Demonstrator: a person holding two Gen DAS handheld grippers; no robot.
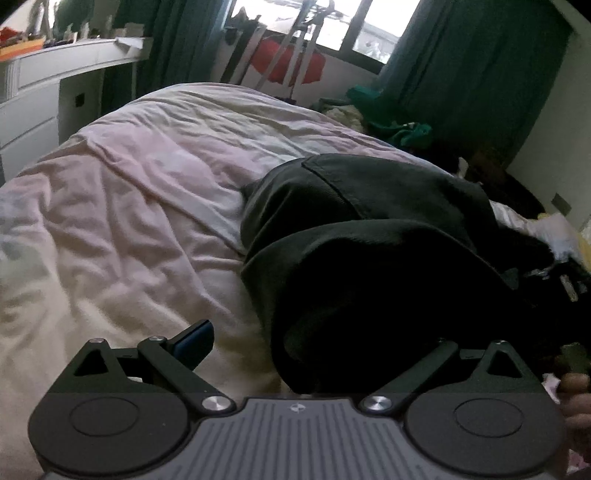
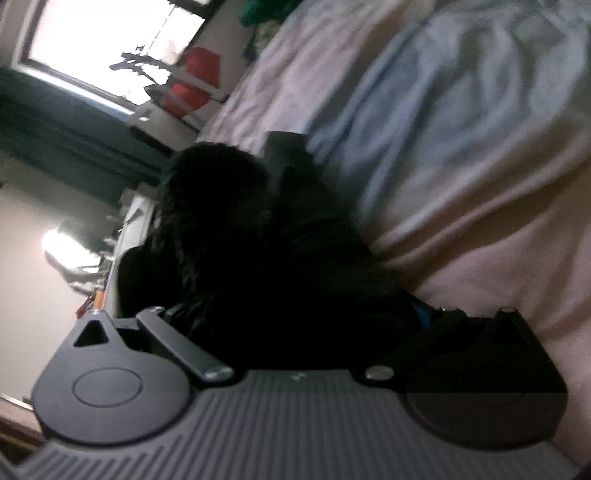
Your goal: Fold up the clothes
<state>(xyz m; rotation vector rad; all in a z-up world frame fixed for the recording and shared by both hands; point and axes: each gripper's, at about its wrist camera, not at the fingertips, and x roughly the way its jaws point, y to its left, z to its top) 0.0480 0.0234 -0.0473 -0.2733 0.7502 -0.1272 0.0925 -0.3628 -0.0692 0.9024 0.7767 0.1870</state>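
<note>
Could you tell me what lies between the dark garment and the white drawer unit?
In the left wrist view, only rumpled pale pink bedding lies between the dark garment and the white drawer unit.

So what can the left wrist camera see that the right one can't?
Only the left view shows the white dresser and the garment's stitched pocket. Only the right view shows a bright lamp and the blue part of the bedding. Both show the dark garment, the pink duvet, the window and green curtains.
</note>
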